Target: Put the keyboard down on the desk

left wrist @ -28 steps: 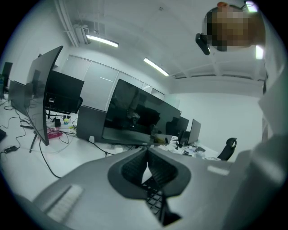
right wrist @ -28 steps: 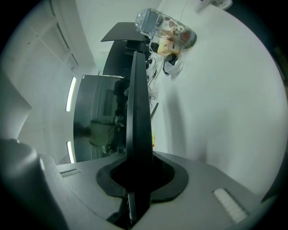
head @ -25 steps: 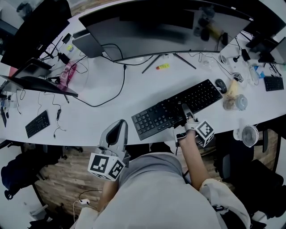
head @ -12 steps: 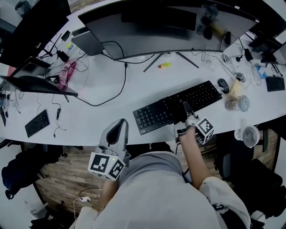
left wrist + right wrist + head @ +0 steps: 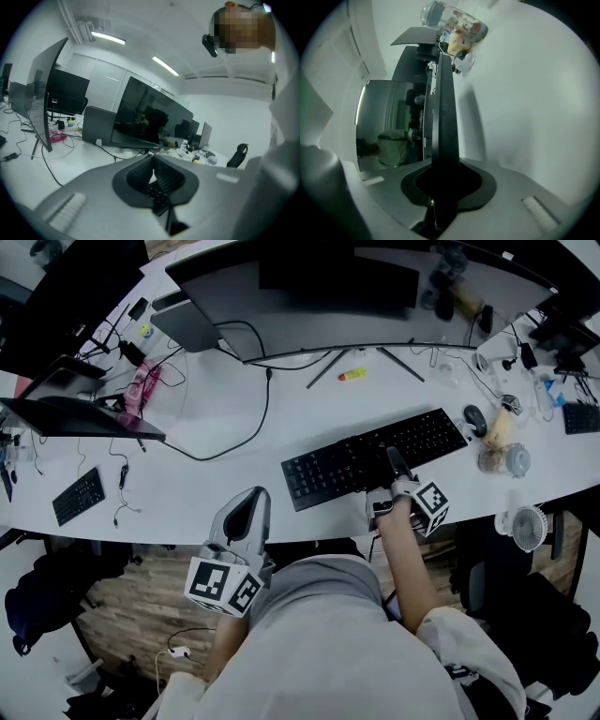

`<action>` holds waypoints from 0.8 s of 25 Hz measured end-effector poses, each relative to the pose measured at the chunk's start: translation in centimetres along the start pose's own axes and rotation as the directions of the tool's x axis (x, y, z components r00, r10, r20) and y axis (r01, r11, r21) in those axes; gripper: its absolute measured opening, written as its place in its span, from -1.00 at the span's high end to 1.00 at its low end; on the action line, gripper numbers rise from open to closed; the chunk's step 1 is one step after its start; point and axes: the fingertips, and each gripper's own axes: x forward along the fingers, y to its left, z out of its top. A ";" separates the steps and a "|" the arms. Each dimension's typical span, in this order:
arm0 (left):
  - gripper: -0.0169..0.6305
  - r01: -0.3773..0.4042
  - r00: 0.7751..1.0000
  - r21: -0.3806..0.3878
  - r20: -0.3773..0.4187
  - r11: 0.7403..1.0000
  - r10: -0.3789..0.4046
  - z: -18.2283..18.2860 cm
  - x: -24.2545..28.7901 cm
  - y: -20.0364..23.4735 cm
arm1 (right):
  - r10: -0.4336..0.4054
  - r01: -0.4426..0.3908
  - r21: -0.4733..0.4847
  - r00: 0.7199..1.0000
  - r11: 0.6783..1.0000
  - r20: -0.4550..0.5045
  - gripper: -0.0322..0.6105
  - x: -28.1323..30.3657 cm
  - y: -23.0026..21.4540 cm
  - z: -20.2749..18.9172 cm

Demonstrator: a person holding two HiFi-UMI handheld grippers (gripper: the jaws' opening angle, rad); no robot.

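The black keyboard (image 5: 361,465) sits at a slant over the front part of the white worktop (image 5: 216,488), below the foot of the wide curved monitor (image 5: 347,296). Its left end is nearer the person and its right end points toward the mouse (image 5: 475,418). The right hand-held gripper (image 5: 394,465) is clamped on the keyboard's near long edge, right of its middle. In the right gripper view the keyboard (image 5: 443,108) runs edge-on as a dark slab straight out from between the two jaws of the right hand-held gripper (image 5: 439,187), which press on it from both sides. The pale worktop lies close along one side of it (whether the keyboard touches the surface cannot be told).

The left hand-held gripper (image 5: 249,507) hovers at the worktop's front edge, well apart from the keyboard's left end. In the left gripper view, the jaws of the left hand-held gripper (image 5: 152,171) are together with nothing between them.

A small second keyboard (image 5: 78,496) lies far off on the left.
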 end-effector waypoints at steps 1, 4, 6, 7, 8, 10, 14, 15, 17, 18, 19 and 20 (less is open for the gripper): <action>0.95 -0.001 1.000 -0.001 -0.002 1.000 0.001 0.0 0.0 0.2 | -0.001 0.001 0.007 1.000 1.000 0.005 0.68 0.2 -0.1 0.0; 0.95 -0.006 1.000 -0.007 -0.005 1.000 0.006 0.1 0.1 0.6 | -0.014 0.014 0.001 1.000 1.000 0.011 0.68 0.7 -0.3 0.0; 0.95 -0.010 1.000 -0.011 -0.005 1.000 0.010 0.2 0.2 0.9 | -0.023 0.023 -0.014 1.000 1.000 0.012 0.68 1.1 -0.4 0.1; 0.95 -0.010 1.000 -0.013 -0.005 1.000 0.010 0.2 0.3 1.0 | -0.026 0.027 -0.019 1.000 0.999 0.014 0.68 1.3 -0.5 0.2; 0.95 -0.010 1.000 -0.015 -0.007 1.000 0.010 0.2 0.3 1.2 | -0.029 0.029 -0.020 0.999 0.999 0.017 0.68 1.4 -0.6 0.2; 0.95 -0.009 1.000 -0.019 -0.016 1.000 0.008 0.1 0.3 1.5 | -0.035 0.035 -0.011 0.999 0.999 0.022 0.68 1.8 -0.8 0.1; 0.95 -0.007 1.000 -0.024 -0.024 1.000 0.007 0.1 0.5 1.8 | -0.047 0.047 0.000 0.998 0.999 0.029 0.68 2.6 -1.1 0.0; 0.95 -0.007 1.000 -0.025 -0.025 1.000 0.007 0.1 0.5 2.0 | -0.049 0.049 -0.002 0.998 0.999 0.031 0.68 2.7 -1.1 0.0; 0.95 -0.007 1.000 -0.026 -0.026 1.000 0.007 0.1 0.5 2.2 | -0.054 0.054 -0.009 0.998 0.998 0.035 0.68 3.0 -1.3 -0.1; 0.95 -0.008 1.000 -0.028 -0.027 1.000 0.007 0.1 0.5 2.3 | -0.056 0.056 -0.012 0.998 0.998 0.037 0.68 3.1 -1.3 -0.2; 0.95 -0.009 1.000 -0.029 -0.027 1.000 0.008 0.1 0.5 2.5 | -0.057 0.058 -0.012 0.998 0.998 0.039 0.68 3.3 -1.4 -0.2; 0.95 -0.010 1.000 -0.031 -0.028 0.999 0.009 0.1 0.4 2.6 | -0.058 0.059 -0.010 0.997 0.998 0.040 0.68 3.4 -1.5 -0.3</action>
